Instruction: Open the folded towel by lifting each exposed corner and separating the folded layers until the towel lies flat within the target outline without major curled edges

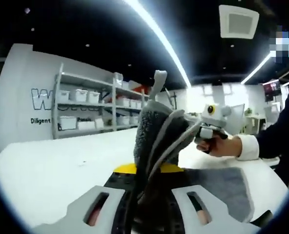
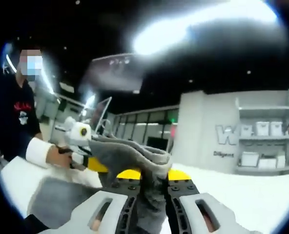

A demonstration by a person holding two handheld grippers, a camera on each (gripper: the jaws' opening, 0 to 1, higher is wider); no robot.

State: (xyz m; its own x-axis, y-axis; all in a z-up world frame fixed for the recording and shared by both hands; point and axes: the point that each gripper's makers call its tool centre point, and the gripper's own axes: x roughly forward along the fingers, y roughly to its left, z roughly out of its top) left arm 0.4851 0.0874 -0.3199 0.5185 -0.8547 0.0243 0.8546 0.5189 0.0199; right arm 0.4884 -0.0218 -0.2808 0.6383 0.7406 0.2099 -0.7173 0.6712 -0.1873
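Note:
The grey towel (image 1: 156,131) is lifted off the white table (image 1: 51,165) and stretched between both grippers. My left gripper (image 1: 148,170) is shut on a bunched edge that rises between its yellow-tipped jaws. In the left gripper view my right gripper (image 1: 205,130), held by a hand, clamps the towel's far end. The rest of the cloth (image 1: 222,187) drapes down onto the table. In the right gripper view my right gripper (image 2: 153,175) is shut on the towel (image 2: 134,156), and the left gripper (image 2: 81,146) holds the other end.
A person in a dark top with a white cuff (image 1: 247,146) stands at the table's edge, also seen as the person (image 2: 17,117) at the left. Shelves with white bins (image 1: 86,109) line the back wall. The same shelves (image 2: 264,141) stand far right.

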